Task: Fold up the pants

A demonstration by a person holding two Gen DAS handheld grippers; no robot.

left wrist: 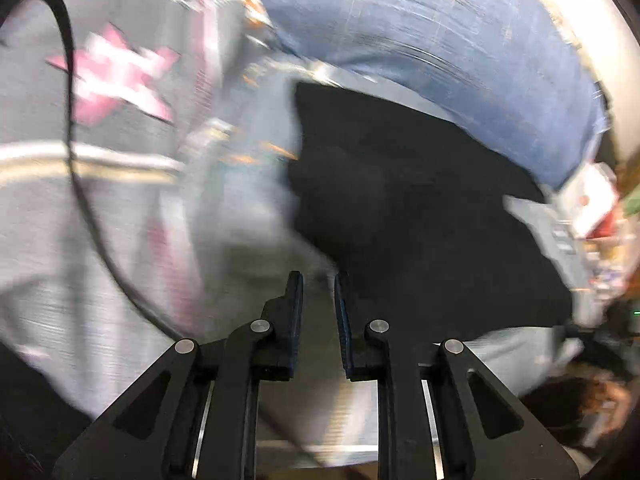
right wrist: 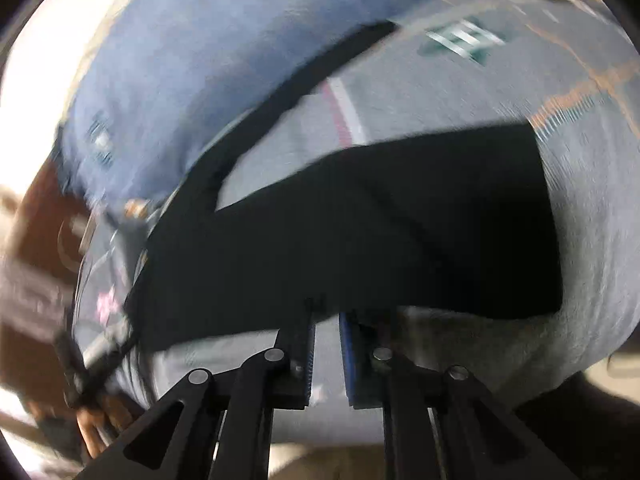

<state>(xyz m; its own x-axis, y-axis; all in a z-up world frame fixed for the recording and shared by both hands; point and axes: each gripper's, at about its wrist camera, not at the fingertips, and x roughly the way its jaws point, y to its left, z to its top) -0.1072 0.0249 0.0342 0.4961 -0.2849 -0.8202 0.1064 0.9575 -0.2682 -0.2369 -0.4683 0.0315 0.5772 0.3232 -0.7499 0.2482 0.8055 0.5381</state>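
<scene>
Black pants, plain, dark and matte, without visible seams or pockets through the motion blur. Spread flat on a grey cover bearing a pink star, just beside a blue cloth on the far side.

From the right wrist view, lying as a broad band crosswise to the fingers, long axis running left to right and rising slightly toward the right, with a narrow black strip reaching off to the upper right. Cannot tell waist from cuffs.

Right gripper pinched together on the near edge of the pants, fingertips tucked under the black hem.

Left gripper drawn nearly together right beside the left border of the pants; cannot tell through the blur whether any cloth is caught there.
</scene>
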